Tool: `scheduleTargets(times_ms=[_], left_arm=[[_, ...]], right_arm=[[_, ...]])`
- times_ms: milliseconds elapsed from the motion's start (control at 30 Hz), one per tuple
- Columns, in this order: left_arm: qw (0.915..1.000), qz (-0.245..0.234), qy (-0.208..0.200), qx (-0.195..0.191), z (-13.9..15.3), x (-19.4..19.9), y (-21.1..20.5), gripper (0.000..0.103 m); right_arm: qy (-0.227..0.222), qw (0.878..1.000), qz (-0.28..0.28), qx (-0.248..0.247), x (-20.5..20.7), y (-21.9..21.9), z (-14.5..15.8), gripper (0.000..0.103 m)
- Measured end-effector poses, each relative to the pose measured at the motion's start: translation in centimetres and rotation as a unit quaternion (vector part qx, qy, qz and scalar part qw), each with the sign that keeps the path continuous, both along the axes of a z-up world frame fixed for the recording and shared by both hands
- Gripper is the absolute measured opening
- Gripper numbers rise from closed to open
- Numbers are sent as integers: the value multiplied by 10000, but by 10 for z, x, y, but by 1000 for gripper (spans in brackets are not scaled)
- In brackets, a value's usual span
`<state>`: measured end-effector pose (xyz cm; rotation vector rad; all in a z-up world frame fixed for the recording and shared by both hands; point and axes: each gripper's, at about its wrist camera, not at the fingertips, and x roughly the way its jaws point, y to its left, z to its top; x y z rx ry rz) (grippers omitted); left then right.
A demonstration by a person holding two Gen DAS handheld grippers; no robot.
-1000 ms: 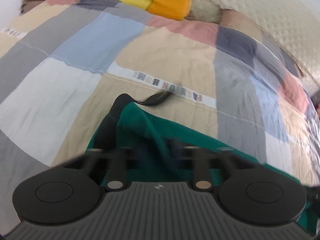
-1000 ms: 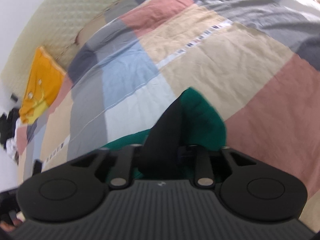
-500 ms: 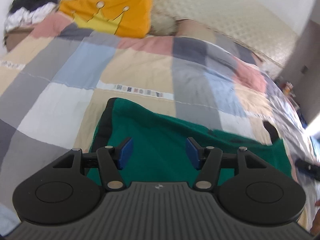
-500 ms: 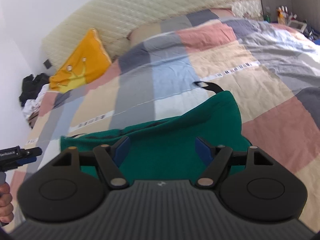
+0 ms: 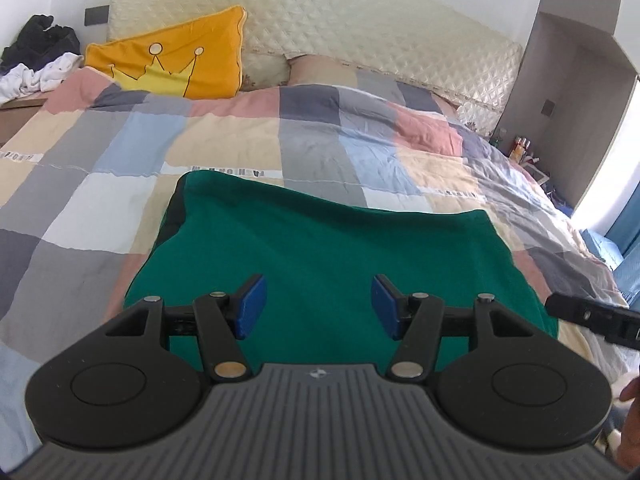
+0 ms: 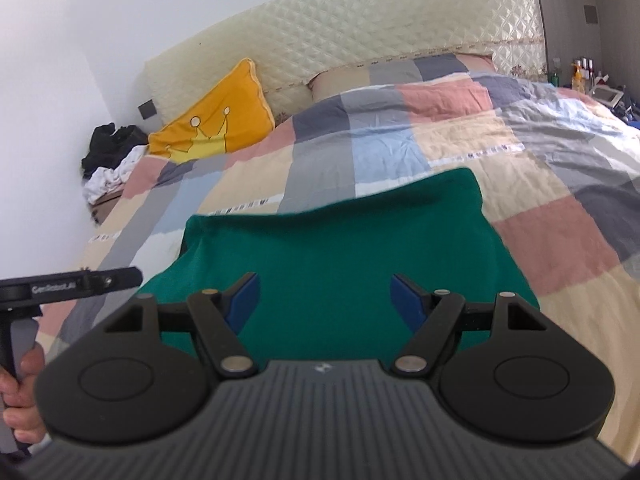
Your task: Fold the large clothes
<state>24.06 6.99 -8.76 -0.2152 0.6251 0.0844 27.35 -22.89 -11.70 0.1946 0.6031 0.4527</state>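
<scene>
Both grippers, left (image 5: 316,306) & right (image 6: 325,300), jaws apart, empty, hover above green garment (image 5: 340,256) folded flat on quilt (image 5: 224,144)

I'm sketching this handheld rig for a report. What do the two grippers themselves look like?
Both match: the left gripper and right gripper have a ribbed dark grey body, two round black discs, black linkage arms with silver pivot pins, and fingers faced with blue pads. White lettering runs along the left one's side in the right wrist view.

Left gripper (image 5: 318,304) jaws apart above green garment (image 5: 328,248).
</scene>
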Motion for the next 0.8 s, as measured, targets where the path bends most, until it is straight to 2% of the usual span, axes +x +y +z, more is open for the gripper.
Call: scheduleTargets(times_ms=[200, 367, 433, 567, 600, 700, 800], left_arm=[[10000, -23, 77, 31, -4, -20, -13, 64], [9997, 191, 131, 17, 8, -28, -19, 64], [9990, 336, 253, -164, 12, -30, -16, 64], [9971, 513, 328, -450, 10, -33, -7, 73], [9968, 561, 336, -461, 6, -33, -4, 76], [9945, 779, 475, -511, -13, -28, 7, 77], [9904, 937, 627, -799, -40, -22, 23, 77]], right_arm=[[83, 9998, 22, -184, -22, -6, -5, 74], [62, 9997, -57, -237, -35, -10, 9, 74], [63, 9998, -142, -148, -39, -12, 14, 74], [166, 9994, -273, 92, -39, -20, 8, 74], [216, 9992, -301, 142, -39, -21, 3, 74], [512, 9979, -290, 277, -28, -23, -17, 74], [724, 9965, -324, 271, -16, -24, -35, 74]])
